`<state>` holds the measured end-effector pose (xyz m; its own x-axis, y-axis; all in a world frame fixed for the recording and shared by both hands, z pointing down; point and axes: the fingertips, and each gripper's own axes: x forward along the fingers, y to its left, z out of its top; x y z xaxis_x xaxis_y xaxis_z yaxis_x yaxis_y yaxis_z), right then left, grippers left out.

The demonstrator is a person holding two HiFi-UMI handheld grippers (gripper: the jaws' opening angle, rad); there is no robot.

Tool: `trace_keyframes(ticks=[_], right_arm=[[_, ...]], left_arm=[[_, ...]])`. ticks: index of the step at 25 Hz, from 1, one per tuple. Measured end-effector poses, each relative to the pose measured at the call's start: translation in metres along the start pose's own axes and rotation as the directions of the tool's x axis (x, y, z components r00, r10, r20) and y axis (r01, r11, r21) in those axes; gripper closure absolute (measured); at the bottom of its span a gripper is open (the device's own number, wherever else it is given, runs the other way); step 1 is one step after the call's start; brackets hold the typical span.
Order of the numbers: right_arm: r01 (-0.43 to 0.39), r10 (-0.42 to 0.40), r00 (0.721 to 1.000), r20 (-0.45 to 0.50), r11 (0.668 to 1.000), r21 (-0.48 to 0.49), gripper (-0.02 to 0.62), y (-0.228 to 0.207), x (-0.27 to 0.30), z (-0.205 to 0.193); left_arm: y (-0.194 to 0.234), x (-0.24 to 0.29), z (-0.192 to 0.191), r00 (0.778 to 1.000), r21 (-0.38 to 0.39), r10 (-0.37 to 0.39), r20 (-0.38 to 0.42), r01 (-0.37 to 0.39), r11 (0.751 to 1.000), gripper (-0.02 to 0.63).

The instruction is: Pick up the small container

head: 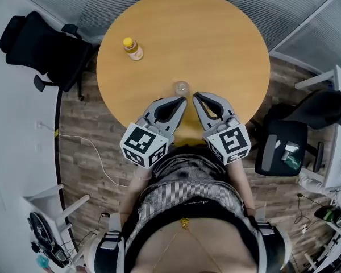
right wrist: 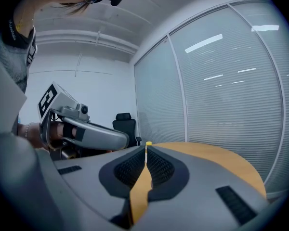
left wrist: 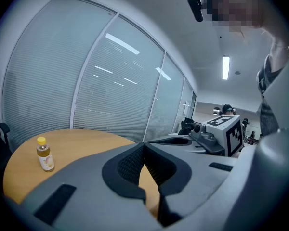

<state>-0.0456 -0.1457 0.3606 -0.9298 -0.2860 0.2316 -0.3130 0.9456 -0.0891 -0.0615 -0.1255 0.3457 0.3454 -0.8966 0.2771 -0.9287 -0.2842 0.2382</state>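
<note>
Item under inspection: the small container [head: 182, 87]. It is a small round vessel, clear and pale, and the wood shows through it. From the steep head view it appears to be glass or clear plastic, but I cannot confirm the material. It stands upright on the round wooden table [head: 216, 38], close to the edge nearest me and well apart from the yellow-capped bottle [head: 133, 48] at the far left of the tabletop.

Left tongs [head: 183, 100]: fully closed, ribbed pads meeting at the tips, nothing between them. The tip lies just short of the small container, on my side of it. A narrow gap seems to remain, so I record no contact.

Right tongs [head: 196, 96]: likewise closed, the pads pressed together at the tips and holding nothing. The tip sits just beside the small container, to its right and slightly nearer me, also not touching.

Both tongs angle inward over the table's near edge, their tips close to one another.
</note>
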Motion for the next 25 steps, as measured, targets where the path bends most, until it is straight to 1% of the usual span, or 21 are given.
trace_keyframes(ticks=[3, 7, 12, 17, 21, 25], right_arm=[[-0.002, 0.002, 1.0, -0.005, 1.0, 0.001, 0.571, -0.01, -0.006, -0.004], [-0.014, 0.014, 1.0, -0.014, 1.0, 0.005, 0.571, -0.021, -0.017, -0.011], [-0.039, 0.039, 0.999, -0.013, 0.999, -0.003, 0.571, -0.032, -0.027, -0.014], [-0.042, 0.042, 0.999, -0.008, 0.999, 0.023, 0.571, -0.048, -0.036, -0.019], [-0.042, 0.042, 0.999, 0.009, 0.998, 0.044, 0.571, -0.054, -0.04, -0.014], [-0.044, 0.043, 0.999, 0.011, 0.998, 0.041, 0.571, -0.052, -0.038, -0.01]], left_arm=[[-0.007, 0.008, -0.002, 1.0, 0.0, 0.003, -0.006, -0.003, 1.0, 0.588], [-0.019, 0.018, -0.008, 1.0, -0.023, 0.007, -0.01, -0.007, 1.0, 0.588], [-0.026, 0.023, -0.011, 0.999, -0.045, 0.035, -0.002, -0.035, 0.998, 0.588], [-0.035, 0.031, -0.02, 0.997, -0.014, 0.075, -0.017, -0.075, 0.997, 0.588], [-0.044, 0.034, -0.022, 0.998, -0.03, 0.059, -0.021, -0.06, 0.998, 0.588], [-0.042, 0.034, -0.02, 0.999, -0.032, 0.045, -0.02, -0.046, 0.998, 0.588]])
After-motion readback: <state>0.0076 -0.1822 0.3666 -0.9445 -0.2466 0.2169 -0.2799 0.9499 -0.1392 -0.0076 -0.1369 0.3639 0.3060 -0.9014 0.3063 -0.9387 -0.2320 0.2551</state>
